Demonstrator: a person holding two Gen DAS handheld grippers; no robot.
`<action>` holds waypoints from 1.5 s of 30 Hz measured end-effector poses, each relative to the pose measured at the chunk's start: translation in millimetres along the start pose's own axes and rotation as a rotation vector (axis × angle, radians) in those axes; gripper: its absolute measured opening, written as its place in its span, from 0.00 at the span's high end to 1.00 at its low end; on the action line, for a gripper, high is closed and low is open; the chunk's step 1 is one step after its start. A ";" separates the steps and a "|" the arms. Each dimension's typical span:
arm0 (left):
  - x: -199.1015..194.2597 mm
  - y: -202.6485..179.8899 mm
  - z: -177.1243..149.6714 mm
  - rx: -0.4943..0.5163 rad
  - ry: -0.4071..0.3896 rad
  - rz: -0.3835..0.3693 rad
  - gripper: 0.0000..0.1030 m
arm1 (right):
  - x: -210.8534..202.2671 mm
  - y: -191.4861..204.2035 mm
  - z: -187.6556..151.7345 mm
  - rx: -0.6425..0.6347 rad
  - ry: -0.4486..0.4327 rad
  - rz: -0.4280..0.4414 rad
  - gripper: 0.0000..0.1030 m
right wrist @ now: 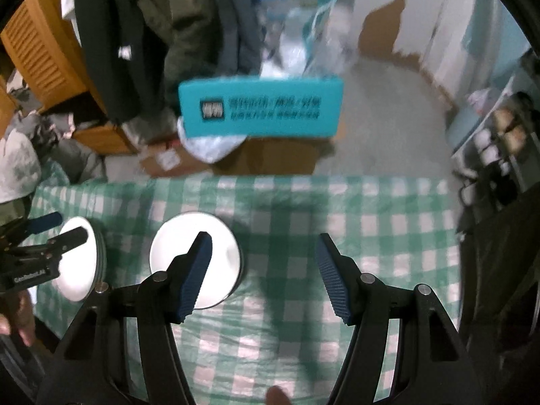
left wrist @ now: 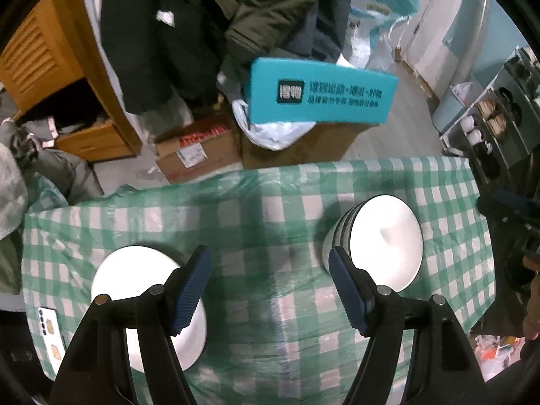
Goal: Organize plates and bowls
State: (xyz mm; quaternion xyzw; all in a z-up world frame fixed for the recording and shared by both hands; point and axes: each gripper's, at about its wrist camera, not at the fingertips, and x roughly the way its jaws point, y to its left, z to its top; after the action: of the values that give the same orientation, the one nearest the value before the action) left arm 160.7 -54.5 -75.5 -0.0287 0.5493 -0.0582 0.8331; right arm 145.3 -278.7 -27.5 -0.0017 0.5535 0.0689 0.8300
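A stack of white plates (left wrist: 141,280) lies on the green checked tablecloth (left wrist: 263,222) at the left of the left wrist view. A stack of white bowls with striped sides (left wrist: 384,236) stands at the right. My left gripper (left wrist: 270,270) is open and empty above the cloth between them. In the right wrist view the bowls (right wrist: 222,246) sit partly behind my left finger, the plates (right wrist: 77,263) at far left under the other gripper. My right gripper (right wrist: 263,263) is open and empty over bare cloth (right wrist: 303,209).
A phone (left wrist: 49,330) lies at the table's left edge. Beyond the far edge are a teal box (left wrist: 320,94) on cardboard cartons (left wrist: 199,148), hanging coats (left wrist: 202,17), a wooden cabinet (left wrist: 44,50) and a shoe rack (left wrist: 496,118) at the right.
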 end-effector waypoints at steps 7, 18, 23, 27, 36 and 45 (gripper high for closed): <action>47.6 -15.0 8.5 -0.016 0.100 -0.054 0.28 | 66.4 1.1 -1.4 0.047 0.186 0.063 0.37; 83.3 -27.1 15.2 -0.003 0.123 -0.037 0.29 | 129.4 0.6 -19.0 0.101 0.345 0.067 0.53; 82.0 -24.7 19.1 -0.044 0.163 -0.092 0.38 | 137.3 0.1 -20.9 0.113 0.375 0.075 0.56; 82.7 -23.9 17.6 -0.056 0.175 -0.102 0.38 | 136.9 -0.2 -20.0 0.119 0.379 0.085 0.56; 66.2 -21.2 16.0 -0.111 0.163 -0.178 0.35 | 138.7 7.1 -18.3 0.094 0.386 0.086 0.56; 88.8 -46.3 16.2 -0.028 0.214 -0.188 0.35 | 138.7 5.0 -22.8 0.084 0.385 0.084 0.56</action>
State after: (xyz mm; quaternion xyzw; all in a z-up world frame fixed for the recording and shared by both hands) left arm 207.2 -112.1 -144.8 -0.0852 0.6305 -0.1309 0.7603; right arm 176.2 -259.9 -163.4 0.0427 0.7038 0.0789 0.7048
